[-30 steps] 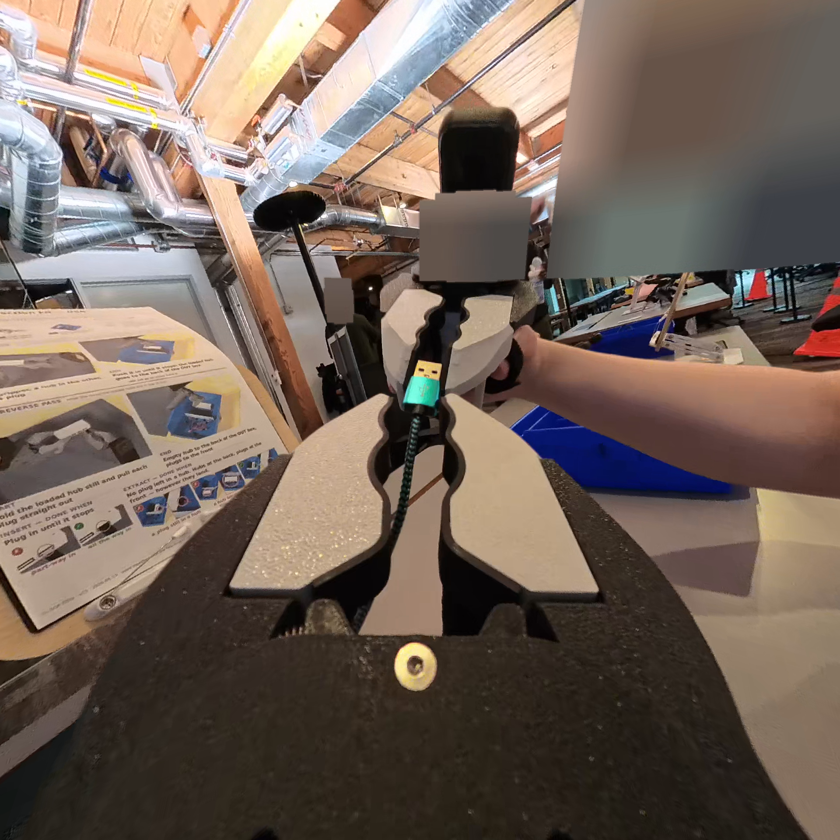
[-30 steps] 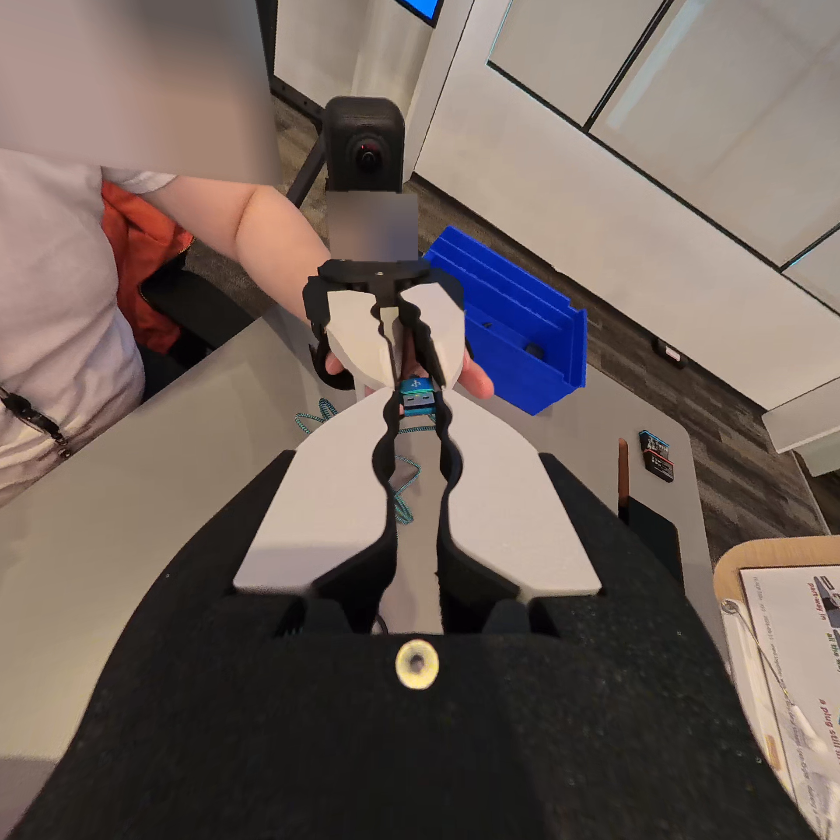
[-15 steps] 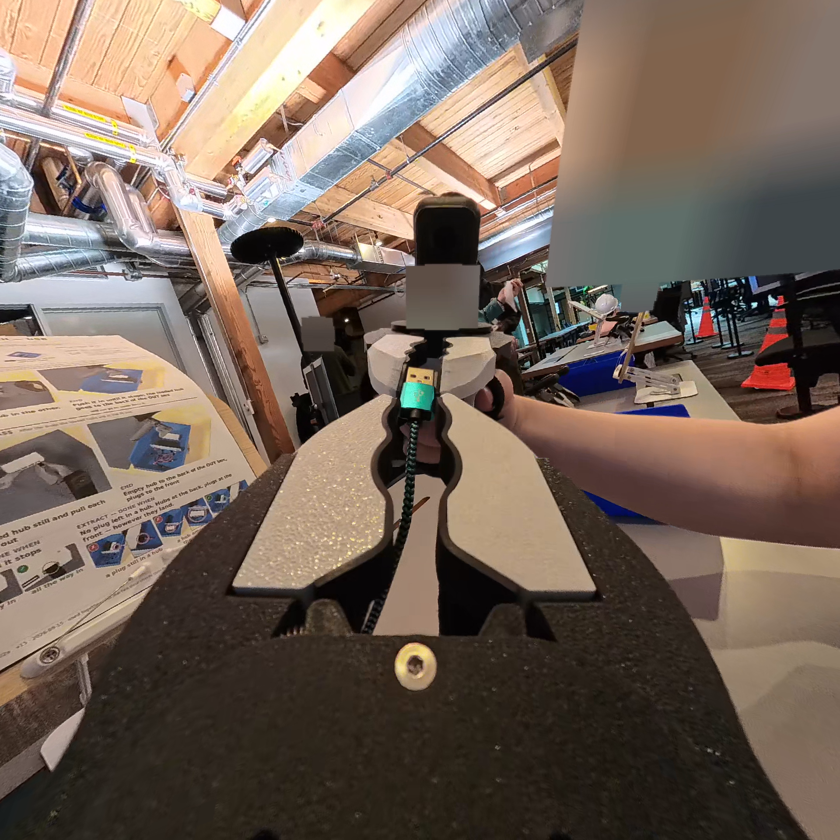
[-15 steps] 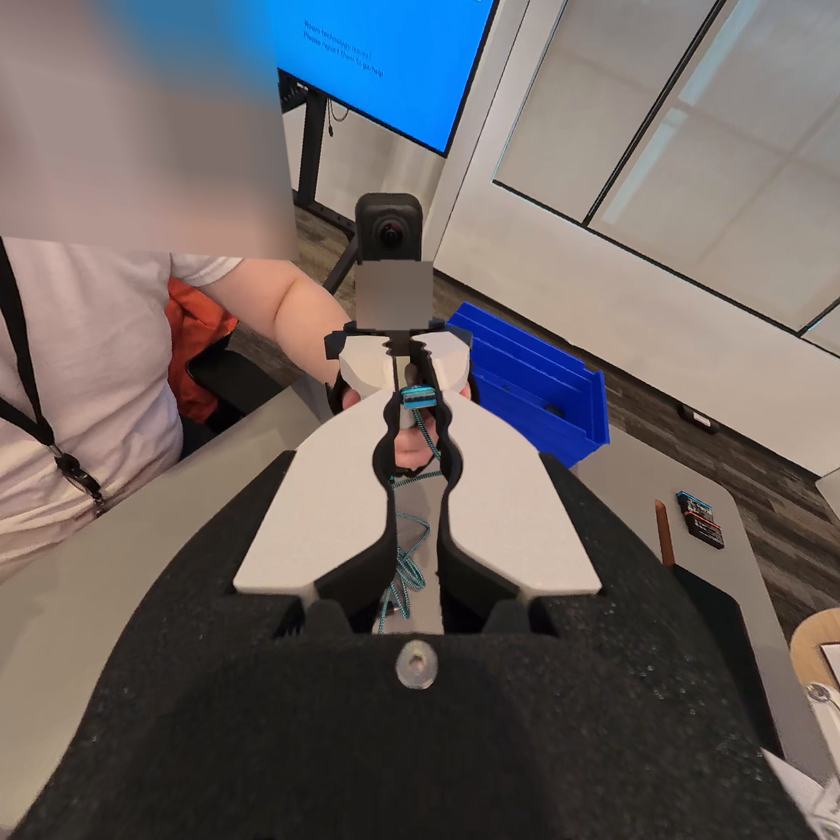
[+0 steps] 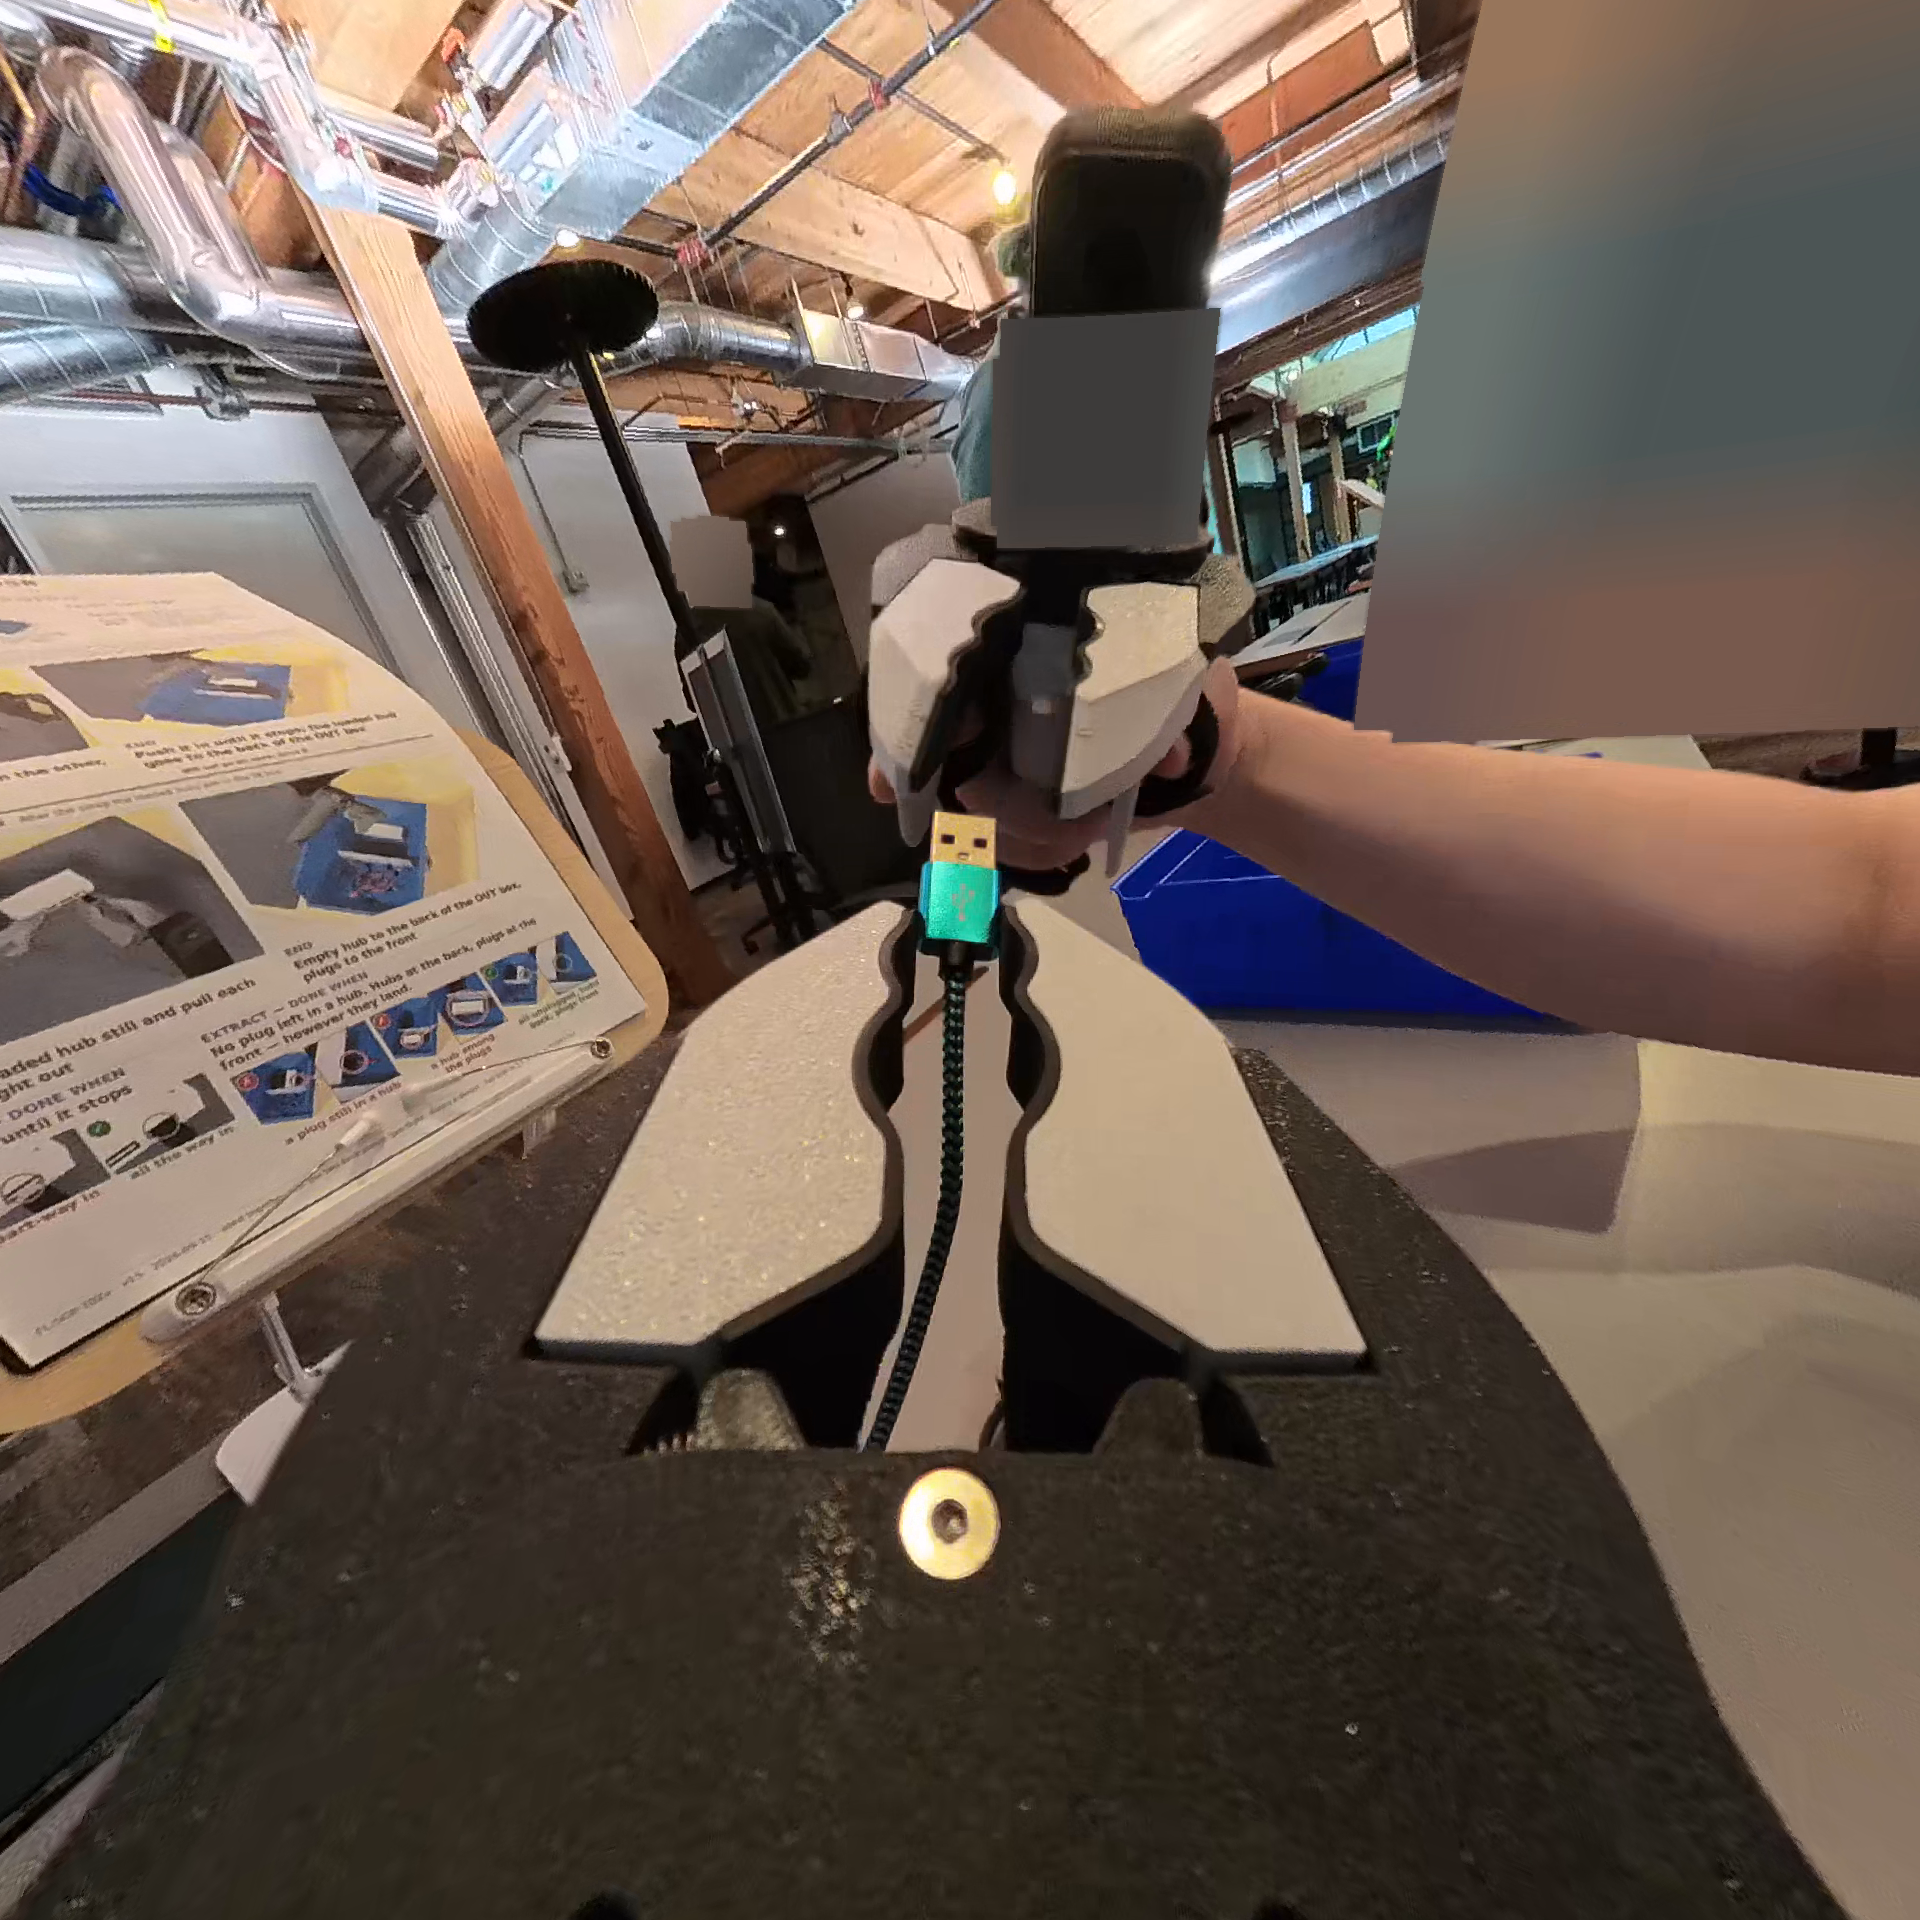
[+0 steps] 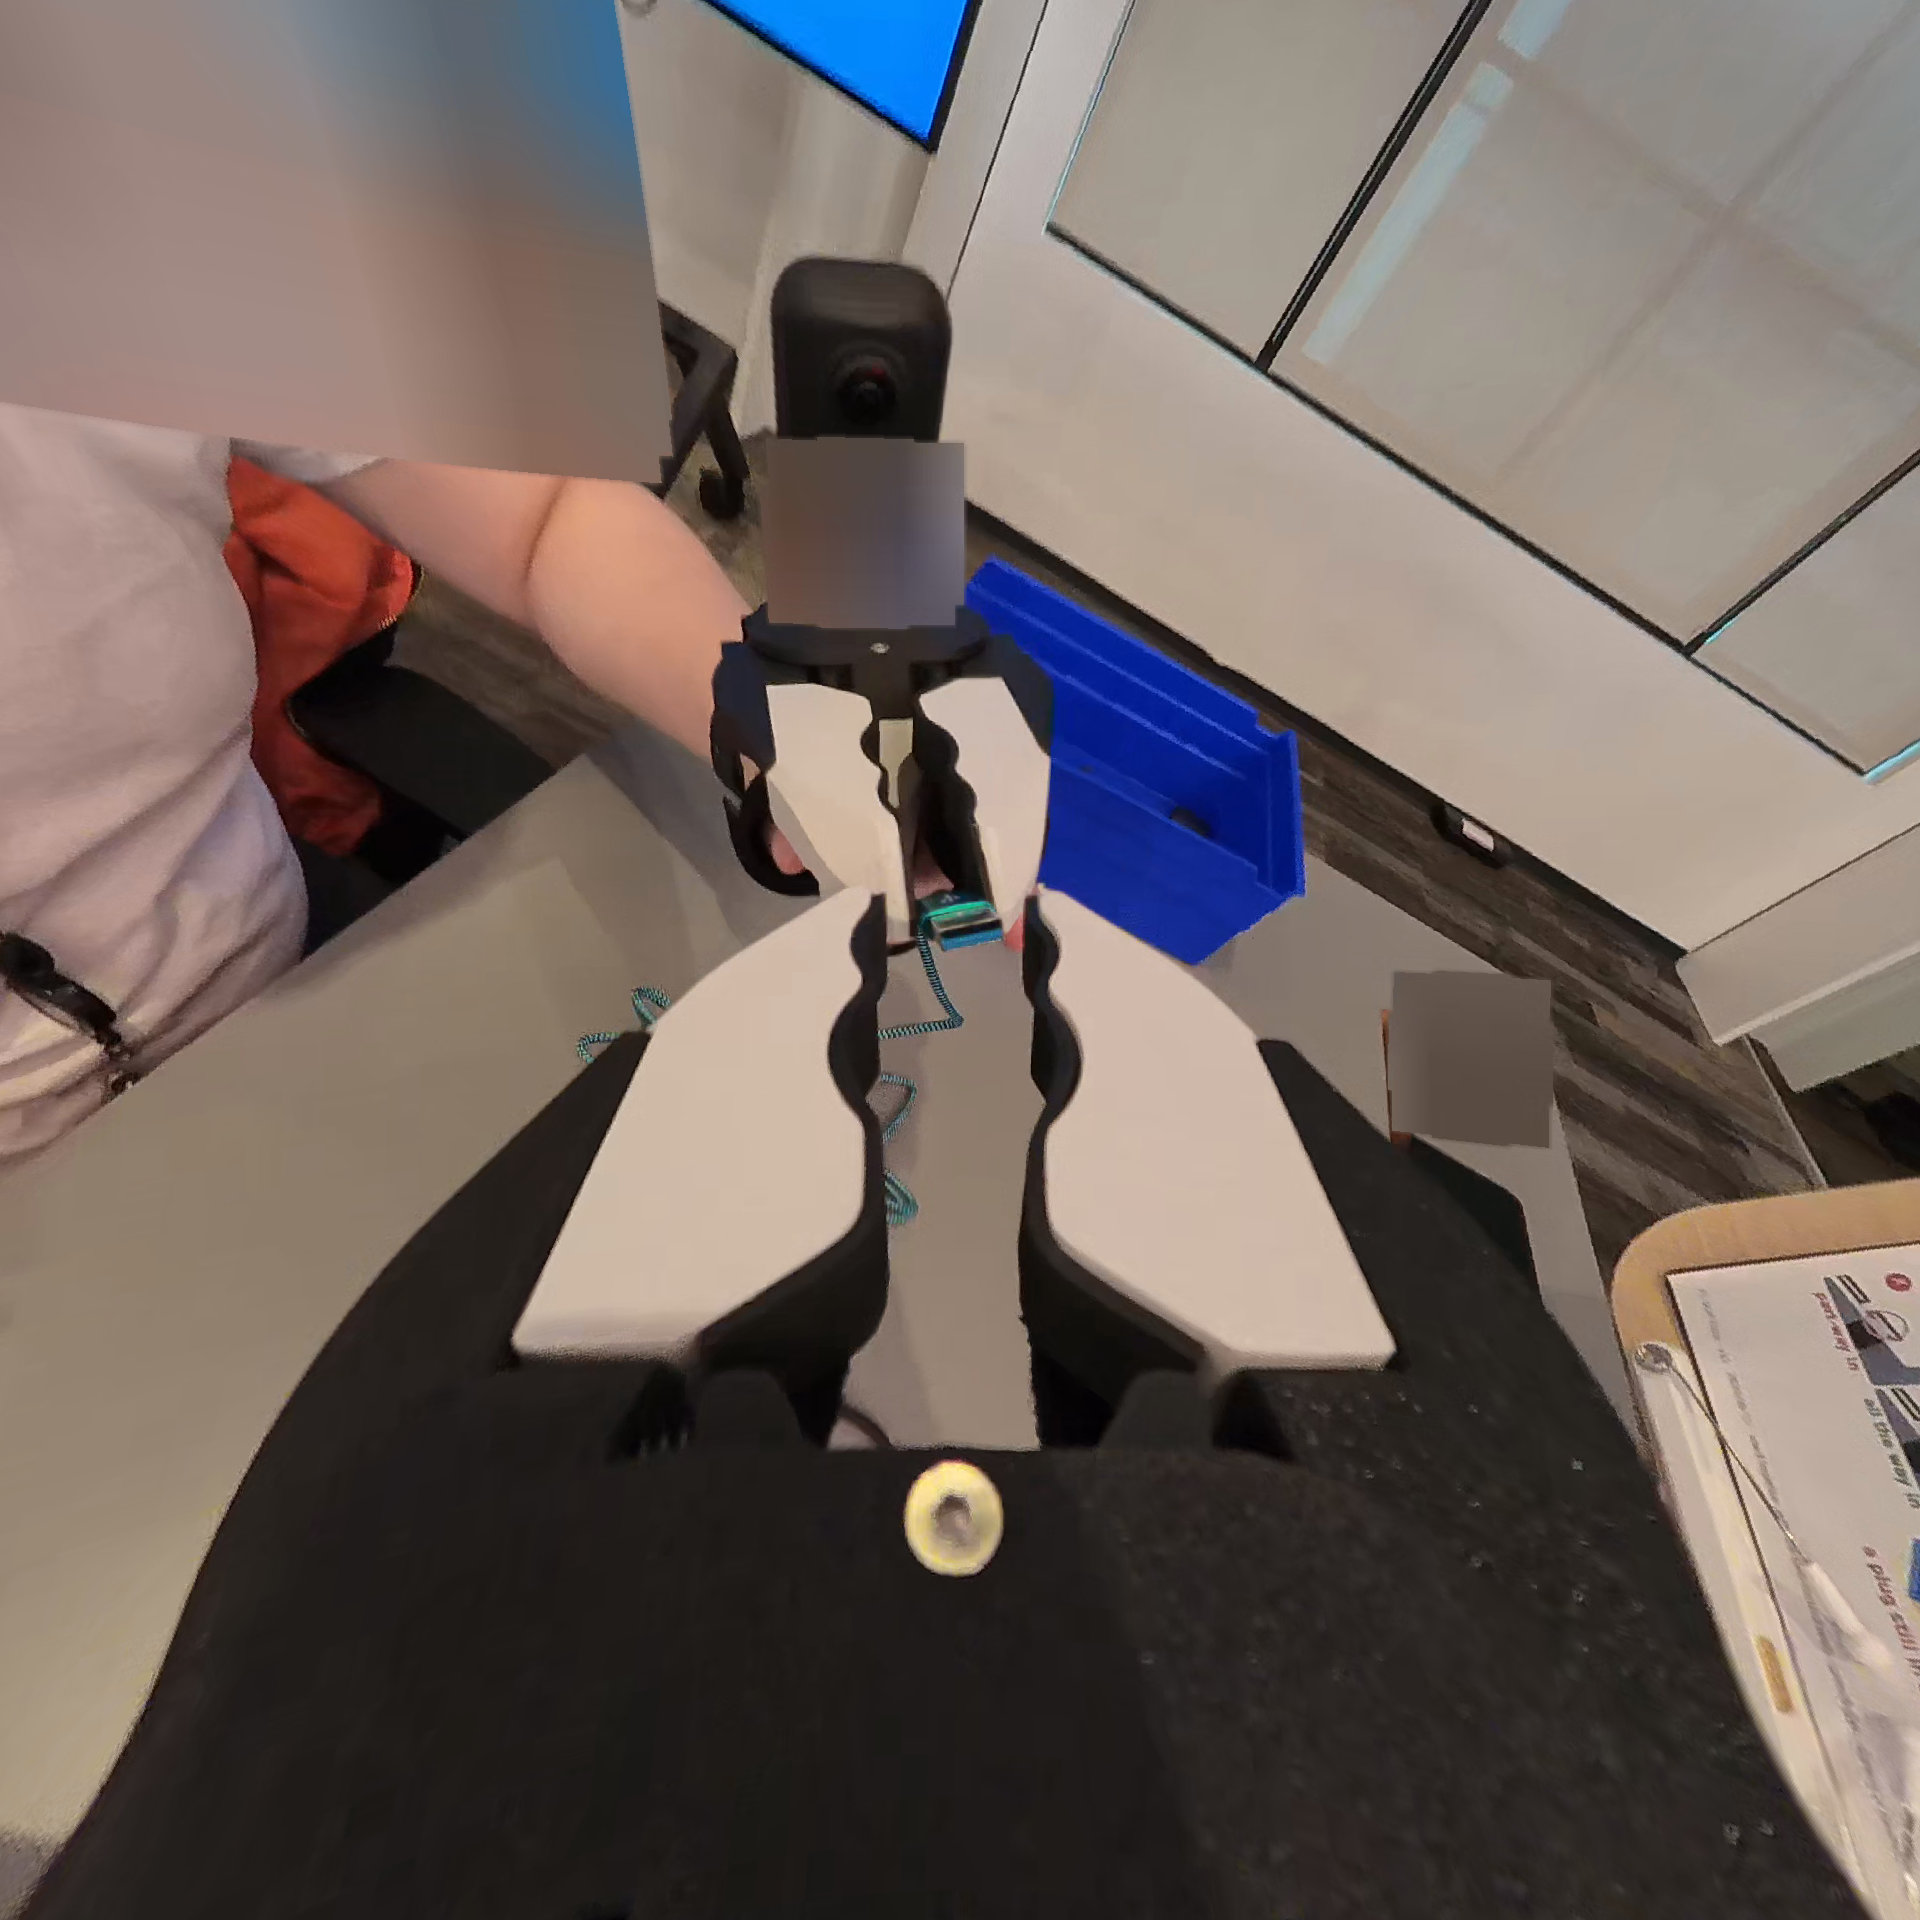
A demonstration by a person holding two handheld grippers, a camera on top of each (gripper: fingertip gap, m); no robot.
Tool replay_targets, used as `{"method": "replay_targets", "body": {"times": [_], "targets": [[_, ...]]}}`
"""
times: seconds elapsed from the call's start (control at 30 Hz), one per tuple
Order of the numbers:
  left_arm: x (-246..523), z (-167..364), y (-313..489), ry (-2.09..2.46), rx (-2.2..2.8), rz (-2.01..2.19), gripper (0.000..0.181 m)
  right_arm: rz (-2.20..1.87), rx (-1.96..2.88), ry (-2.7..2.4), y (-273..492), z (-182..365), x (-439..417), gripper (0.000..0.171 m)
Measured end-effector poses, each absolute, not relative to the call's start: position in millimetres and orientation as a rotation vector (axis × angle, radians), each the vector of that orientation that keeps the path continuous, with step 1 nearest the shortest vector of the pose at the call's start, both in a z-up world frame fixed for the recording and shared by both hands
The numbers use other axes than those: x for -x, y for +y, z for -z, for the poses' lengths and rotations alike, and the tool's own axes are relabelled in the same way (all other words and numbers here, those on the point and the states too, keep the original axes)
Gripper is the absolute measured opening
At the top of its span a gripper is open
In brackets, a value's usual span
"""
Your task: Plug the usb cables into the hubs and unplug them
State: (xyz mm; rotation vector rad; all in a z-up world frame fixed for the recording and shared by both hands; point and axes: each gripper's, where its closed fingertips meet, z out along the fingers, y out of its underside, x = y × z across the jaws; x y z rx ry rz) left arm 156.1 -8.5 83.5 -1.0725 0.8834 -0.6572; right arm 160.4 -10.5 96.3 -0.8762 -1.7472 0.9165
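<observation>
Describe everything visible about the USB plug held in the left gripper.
The USB plug has a gold-coloured metal tip and a shiny teal metal-looking shell, with a braided black-and-teal cable running back from it between the fingers. The left gripper pinches the shell at its fingertips, so the gold tip sticks out forward, in the air. It points at the right gripper facing it close by; whether the two touch is unclear.

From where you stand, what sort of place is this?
Probably a converted industrial workshop or lab: bare ducts under a timber ceiling, a grey table with a blue bin, and an instruction sheet.
</observation>
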Motion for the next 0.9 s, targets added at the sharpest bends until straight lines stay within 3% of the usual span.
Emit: {"method": "replay_targets", "body": {"times": [0.23,0.5,0.9], "targets": [[-163,-80,-14,0.908,1.069,0.702,0.014,-0.84,0.917,-1.887,-14,-84,-158,0.013],[-162,-89,-18,0.832,0.993,0.722,0.015,-0.869,0.903,-1.841,-17,-94,-158,0.012],[-165,-100,-23,0.732,0.901,0.756,0.015,-1.196,0.786,-1.561,-21,-106,-165,0.012]]}}
